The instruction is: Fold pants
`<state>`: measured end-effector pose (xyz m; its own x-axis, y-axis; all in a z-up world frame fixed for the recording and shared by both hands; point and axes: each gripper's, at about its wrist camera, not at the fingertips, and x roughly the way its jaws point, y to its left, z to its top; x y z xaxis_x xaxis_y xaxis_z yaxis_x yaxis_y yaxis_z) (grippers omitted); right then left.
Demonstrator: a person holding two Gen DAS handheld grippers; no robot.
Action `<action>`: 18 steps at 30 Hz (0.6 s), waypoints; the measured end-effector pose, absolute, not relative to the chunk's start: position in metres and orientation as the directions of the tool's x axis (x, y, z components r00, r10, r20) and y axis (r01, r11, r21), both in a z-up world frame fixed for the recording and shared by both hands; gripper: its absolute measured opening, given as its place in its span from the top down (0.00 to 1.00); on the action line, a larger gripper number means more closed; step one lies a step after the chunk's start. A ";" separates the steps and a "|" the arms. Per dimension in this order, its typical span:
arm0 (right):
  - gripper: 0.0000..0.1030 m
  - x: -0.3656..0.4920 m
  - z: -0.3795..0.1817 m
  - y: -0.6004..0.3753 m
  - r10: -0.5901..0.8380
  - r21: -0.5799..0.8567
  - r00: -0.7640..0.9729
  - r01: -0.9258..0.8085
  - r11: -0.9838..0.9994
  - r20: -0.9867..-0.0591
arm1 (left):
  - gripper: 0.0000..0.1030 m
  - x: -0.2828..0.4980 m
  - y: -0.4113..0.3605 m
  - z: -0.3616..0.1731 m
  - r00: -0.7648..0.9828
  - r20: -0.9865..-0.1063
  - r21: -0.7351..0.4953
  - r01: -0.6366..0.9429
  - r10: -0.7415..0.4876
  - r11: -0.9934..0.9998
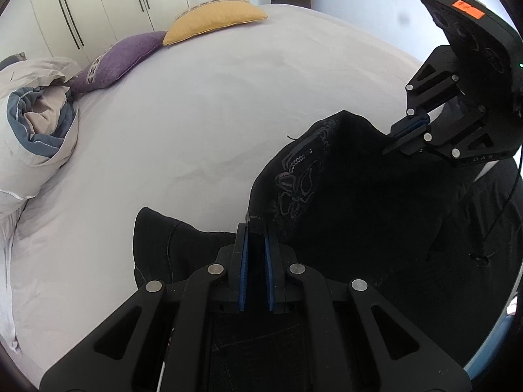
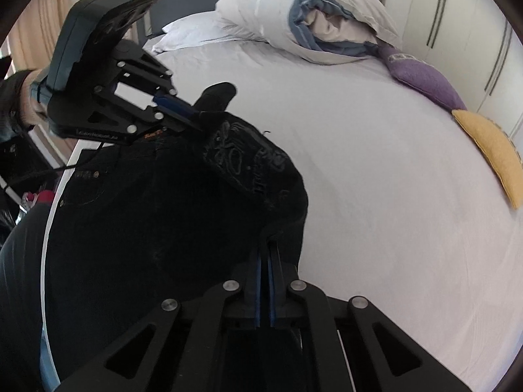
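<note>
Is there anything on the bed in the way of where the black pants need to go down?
Nothing visible is. Both the left gripper and right gripper are shut on the black pants, and the bedsheet ahead of them is bare. The purple cushion, yellow cushion and rolled duvet lie away along the far edges.

Black pants (image 1: 376, 215) running off the lower right edge, legs lost in shadow, folds too dark to separate. Cloth between the left tongs (image 1: 256, 228) covering the pad faces. Wardrobe (image 1: 98, 3) cropped by the top rim.
</note>
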<state>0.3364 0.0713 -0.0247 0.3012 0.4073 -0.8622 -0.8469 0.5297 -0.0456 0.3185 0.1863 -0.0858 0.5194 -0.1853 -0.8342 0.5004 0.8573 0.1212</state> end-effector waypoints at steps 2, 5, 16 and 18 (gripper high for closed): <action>0.96 0.316 -0.023 0.085 0.395 -0.080 0.299 -0.871 0.485 -0.869 | 0.93 0.306 0.191 -0.087 0.522 -0.836 0.136 0.497 -0.169 0.857; 0.96 0.282 -0.024 0.098 0.366 -0.134 0.303 -0.897 0.421 -0.880 | 0.93 0.283 0.203 -0.088 0.526 -0.838 0.159 0.486 -0.142 0.859; 0.97 0.164 -0.045 0.135 0.252 -0.312 0.373 -0.917 0.249 -0.893 | 0.93 0.191 0.231 -0.123 0.486 -0.868 0.154 0.468 -0.107 0.870; 0.97 0.150 -0.050 0.138 0.242 -0.318 0.373 -0.918 0.238 -0.895 | 0.93 0.174 0.236 -0.133 0.476 -0.872 0.137 0.457 -0.111 0.879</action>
<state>0.1496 0.1377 -0.0505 0.3735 0.2422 -0.8955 -0.9177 0.2375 -0.3185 0.1736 0.2358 -0.1333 0.4758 -0.1113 -0.8725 0.4572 0.8787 0.1372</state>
